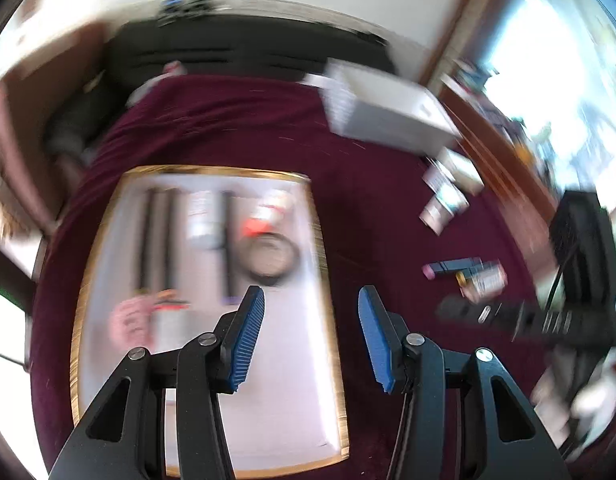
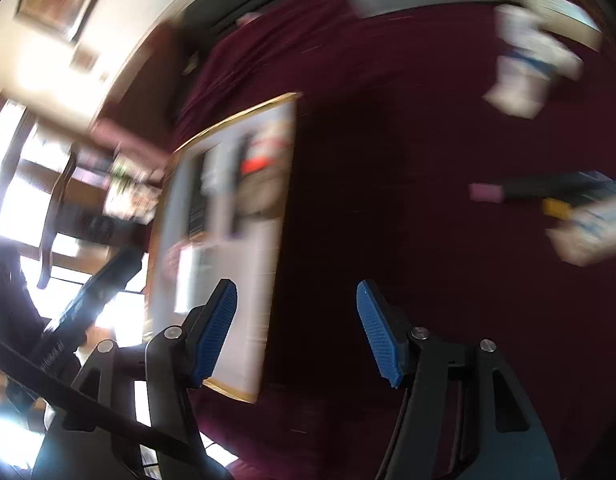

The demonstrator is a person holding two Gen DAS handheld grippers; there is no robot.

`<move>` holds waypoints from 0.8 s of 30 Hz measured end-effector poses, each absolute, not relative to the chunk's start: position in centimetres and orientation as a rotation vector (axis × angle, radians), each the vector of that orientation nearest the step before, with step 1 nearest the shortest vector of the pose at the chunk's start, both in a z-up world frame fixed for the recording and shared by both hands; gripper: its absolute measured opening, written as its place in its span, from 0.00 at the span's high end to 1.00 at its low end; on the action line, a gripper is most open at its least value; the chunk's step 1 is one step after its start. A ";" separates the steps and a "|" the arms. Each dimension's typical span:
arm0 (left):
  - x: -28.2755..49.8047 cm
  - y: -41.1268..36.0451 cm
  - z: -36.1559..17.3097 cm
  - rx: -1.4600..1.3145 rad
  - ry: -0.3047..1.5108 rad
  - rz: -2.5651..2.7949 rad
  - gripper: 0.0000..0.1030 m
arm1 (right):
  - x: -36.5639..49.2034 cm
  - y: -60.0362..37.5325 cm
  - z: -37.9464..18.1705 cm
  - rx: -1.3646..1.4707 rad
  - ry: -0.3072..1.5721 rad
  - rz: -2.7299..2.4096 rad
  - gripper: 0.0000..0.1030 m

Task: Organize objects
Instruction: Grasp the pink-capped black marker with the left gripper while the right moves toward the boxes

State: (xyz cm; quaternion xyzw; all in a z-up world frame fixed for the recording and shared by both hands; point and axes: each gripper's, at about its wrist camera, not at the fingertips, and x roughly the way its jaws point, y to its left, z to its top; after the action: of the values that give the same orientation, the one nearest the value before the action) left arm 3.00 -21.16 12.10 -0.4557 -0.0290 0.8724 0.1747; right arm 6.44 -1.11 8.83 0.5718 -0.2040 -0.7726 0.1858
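Left wrist view: left gripper (image 1: 311, 300) above gold-rimmed white rectangular tray (image 1: 328, 280) on maroon cloth (image 1: 235, 120), jaws apart, empty. Blurred dark sticks and tubes in tray's far half; pink-capped dark tube (image 1: 452, 267) off to right.

Right wrist view: right gripper (image 2: 295, 296) over cloth (image 2: 388, 160) beside tray (image 2: 277, 240), jaws apart, empty. White tubes (image 2: 524, 68) far right.

A surface (image 1: 372, 200) draped in maroon cloth was seen — on it lay a gold-rimmed tray (image 1: 326, 264), a white box (image 1: 388, 108) and scattered small tubes (image 1: 444, 204).
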 end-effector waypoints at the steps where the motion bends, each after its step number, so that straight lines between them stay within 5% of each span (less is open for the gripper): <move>1: 3.1 -19.2 12.0 -1.276 -0.013 2.450 0.58 | 6.7 1.5 8.5 1.626 -0.612 -2.207 0.40; 12: 1.4 2.1 6.0 -1.034 0.734 2.103 0.59 | 11.0 19.9 5.0 1.742 -0.989 -2.367 0.40; 20: -2.2 8.0 2.5 -1.087 0.803 1.997 0.59 | 13.5 25.9 4.3 1.746 -1.101 -2.385 0.40; 21: -2.3 8.5 2.4 -1.103 0.797 1.995 0.60 | 13.7 26.4 4.2 1.746 -1.107 -2.389 0.40; 24: -2.5 8.5 2.5 -1.215 0.700 1.975 0.86 | 13.8 27.7 4.2 1.737 -1.129 -2.397 0.40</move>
State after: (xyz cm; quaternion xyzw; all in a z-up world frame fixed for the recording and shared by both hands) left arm -2.52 8.53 2.51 -0.4696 0.2704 0.7631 0.3521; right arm 13.76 27.68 4.17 0.5482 -0.3562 -0.7566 -0.0132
